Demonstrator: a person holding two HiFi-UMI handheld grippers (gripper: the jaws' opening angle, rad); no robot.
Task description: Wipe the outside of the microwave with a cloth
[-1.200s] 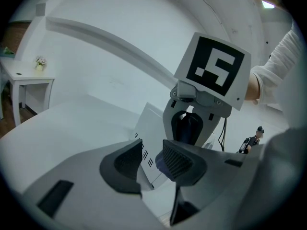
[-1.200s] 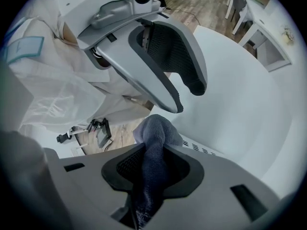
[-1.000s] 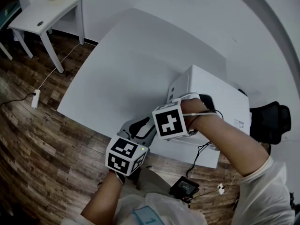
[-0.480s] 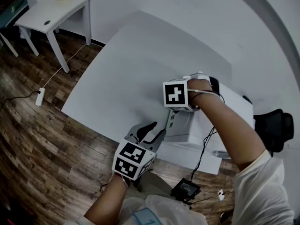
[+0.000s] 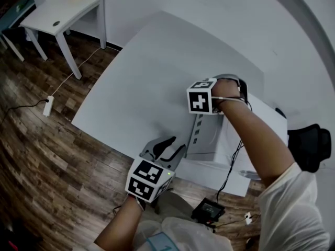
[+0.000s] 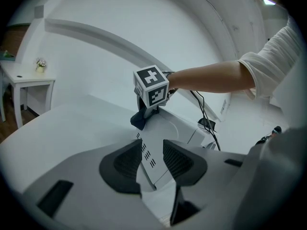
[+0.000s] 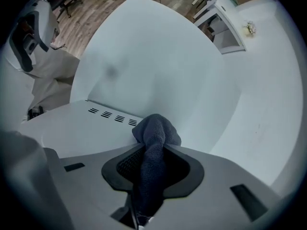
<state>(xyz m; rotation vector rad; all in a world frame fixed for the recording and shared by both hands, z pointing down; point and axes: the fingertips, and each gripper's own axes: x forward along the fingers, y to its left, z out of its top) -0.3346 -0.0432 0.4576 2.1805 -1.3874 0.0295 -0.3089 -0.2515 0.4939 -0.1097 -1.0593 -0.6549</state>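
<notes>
I judge the cloth (image 7: 156, 128) soft, limp: my right gripper (image 7: 152, 151) clamps its bunched middle, wad just ahead at the stiff microwave (image 7: 72, 133); left gripper (image 6: 152, 159) part-open, empty.

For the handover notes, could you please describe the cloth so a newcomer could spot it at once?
On the big white table stands a white microwave. At its upper edge the right gripper is shut on the cloth, a bunched dark wad. It is the only dark, soft thing against all that white.
</notes>
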